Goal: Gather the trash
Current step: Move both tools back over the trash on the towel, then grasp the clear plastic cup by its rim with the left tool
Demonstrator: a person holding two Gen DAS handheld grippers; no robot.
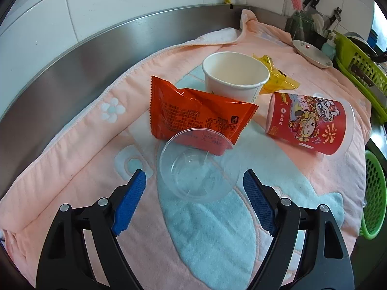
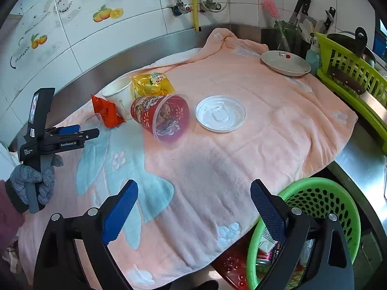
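Note:
My left gripper (image 1: pixel 194 181) is open, its blue pads either side of a clear plastic cup (image 1: pixel 198 164) that stands on the pink towel (image 1: pixel 314 169). Behind the cup lie an orange snack wrapper (image 1: pixel 193 118), a white paper cup (image 1: pixel 234 77), a yellow wrapper (image 1: pixel 278 77) and a red printed cup (image 1: pixel 307 123) on its side. My right gripper (image 2: pixel 193 193) is open and empty above the towel's front edge. In the right wrist view I see the red cup (image 2: pixel 162 116), white cup (image 2: pixel 118 94), yellow wrapper (image 2: pixel 152 84), orange wrapper (image 2: pixel 106 113), a white lid (image 2: pixel 220 113) and the left gripper (image 2: pixel 70 135).
A green perforated basket (image 2: pixel 321 200) with some trash in it sits below the counter edge at the right, also in the left wrist view (image 1: pixel 373 193). A ceramic plate (image 2: pixel 285 62), a green dish rack (image 2: pixel 350 72) and knives (image 2: pixel 302 7) stand at the back right. A steel backsplash (image 1: pixel 96 55) runs behind.

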